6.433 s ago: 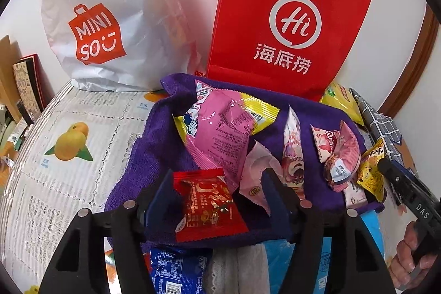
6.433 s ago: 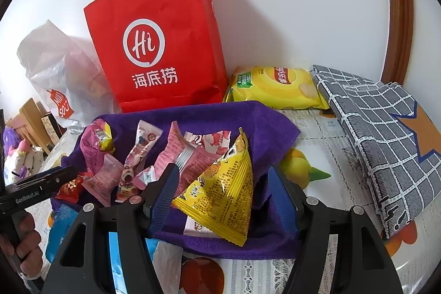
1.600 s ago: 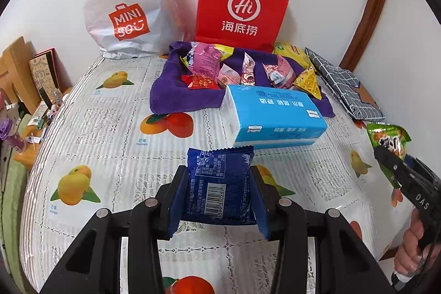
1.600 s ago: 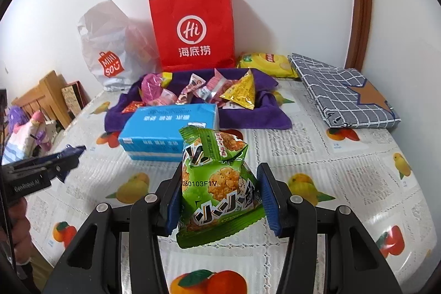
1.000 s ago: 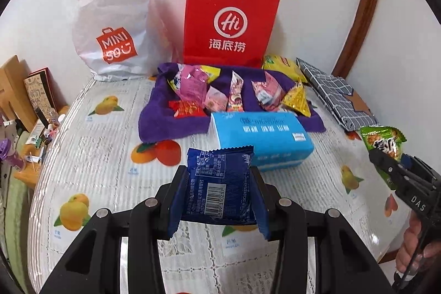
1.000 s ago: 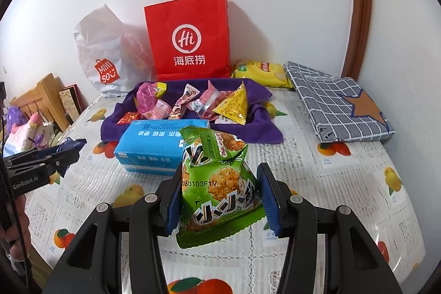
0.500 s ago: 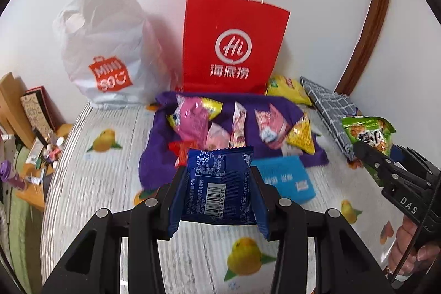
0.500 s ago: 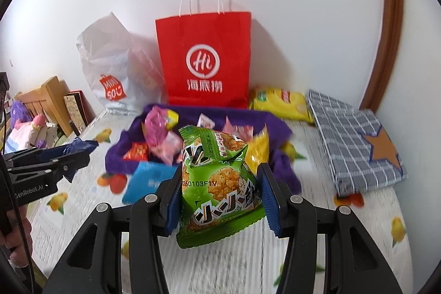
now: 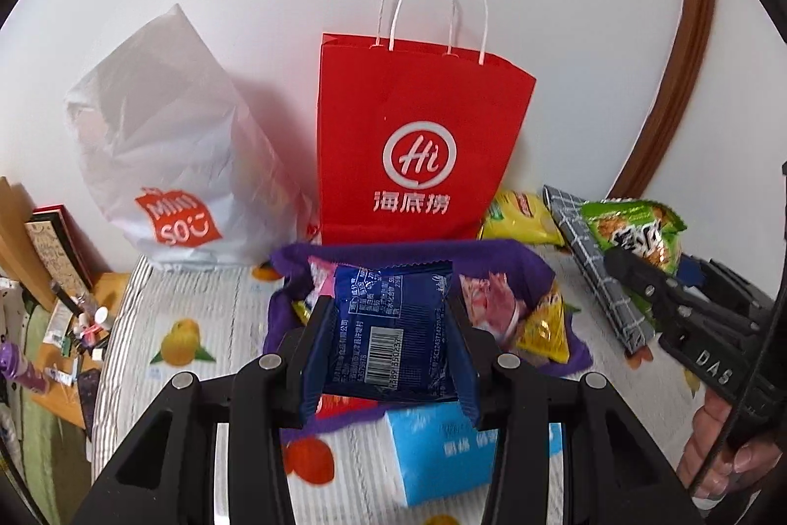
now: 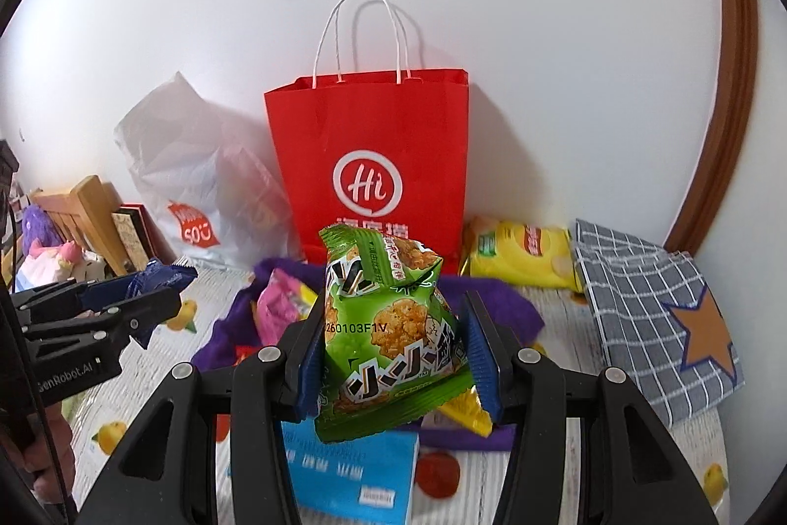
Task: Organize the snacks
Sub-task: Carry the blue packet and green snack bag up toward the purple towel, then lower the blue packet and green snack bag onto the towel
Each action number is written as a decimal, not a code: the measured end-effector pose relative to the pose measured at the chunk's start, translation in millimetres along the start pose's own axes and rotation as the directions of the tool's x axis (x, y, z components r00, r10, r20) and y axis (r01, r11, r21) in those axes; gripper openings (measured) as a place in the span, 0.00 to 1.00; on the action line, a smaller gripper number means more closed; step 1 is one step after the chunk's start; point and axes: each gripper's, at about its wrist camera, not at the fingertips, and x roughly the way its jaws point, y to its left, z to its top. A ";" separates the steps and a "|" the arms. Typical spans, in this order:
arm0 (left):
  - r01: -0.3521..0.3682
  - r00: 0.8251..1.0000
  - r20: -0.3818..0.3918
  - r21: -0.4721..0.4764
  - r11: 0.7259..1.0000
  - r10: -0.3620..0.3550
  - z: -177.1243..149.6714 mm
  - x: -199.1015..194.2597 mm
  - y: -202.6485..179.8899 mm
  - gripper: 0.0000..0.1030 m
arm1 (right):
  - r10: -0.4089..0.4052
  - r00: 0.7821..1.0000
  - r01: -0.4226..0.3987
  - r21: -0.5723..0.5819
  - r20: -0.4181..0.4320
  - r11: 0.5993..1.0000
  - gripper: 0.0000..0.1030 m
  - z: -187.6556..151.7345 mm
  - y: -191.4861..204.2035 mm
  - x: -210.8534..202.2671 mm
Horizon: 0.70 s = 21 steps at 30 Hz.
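The left gripper (image 9: 388,338) is clamped on a blue snack packet (image 9: 391,328), barcode side toward the camera, and the right gripper (image 10: 393,353) is clamped on a green puffed-snack bag (image 10: 388,333); both packets are held in the air, above the near edge of a purple towel (image 9: 492,259). On that towel, at twelve o'clock from both grippers, lies a loose heap already gathered: a pink packet (image 10: 278,303), a yellow triangular packet (image 9: 541,328) and a pink-and-white one (image 9: 487,298). Behind it, farther along twelve o'clock, a red paper bag (image 10: 374,141) stands against the wall, with a white plastic shopping bag (image 9: 162,161) at about ten o'clock. A yellow crisp bag (image 10: 521,254) lies off the towel at one o'clock, beside a folded checked cloth (image 10: 654,318). A light-blue tissue pack (image 9: 457,451) sits at six o'clock, just below the jaws. The sorting looks well advanced; the two carried packets are not yet set down, and the crisp bag may remain to be collected.
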 end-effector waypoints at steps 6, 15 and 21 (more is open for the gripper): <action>-0.012 1.000 -0.014 0.001 1.000 0.012 24.2 24.7 5.3 0.40 | 0.011 1.000 -0.011 -0.019 -0.017 1.000 0.48 14.5 -0.7 29.1; -0.023 1.000 -0.015 0.053 0.998 0.024 46.2 63.8 8.4 0.40 | 0.053 0.998 -0.054 -0.021 -0.030 0.998 0.48 25.9 -10.1 65.1; -0.003 0.996 -0.089 0.030 1.000 0.006 39.2 103.9 20.6 0.40 | 0.078 0.993 -0.081 -0.029 -0.085 0.996 0.48 14.8 -16.9 95.0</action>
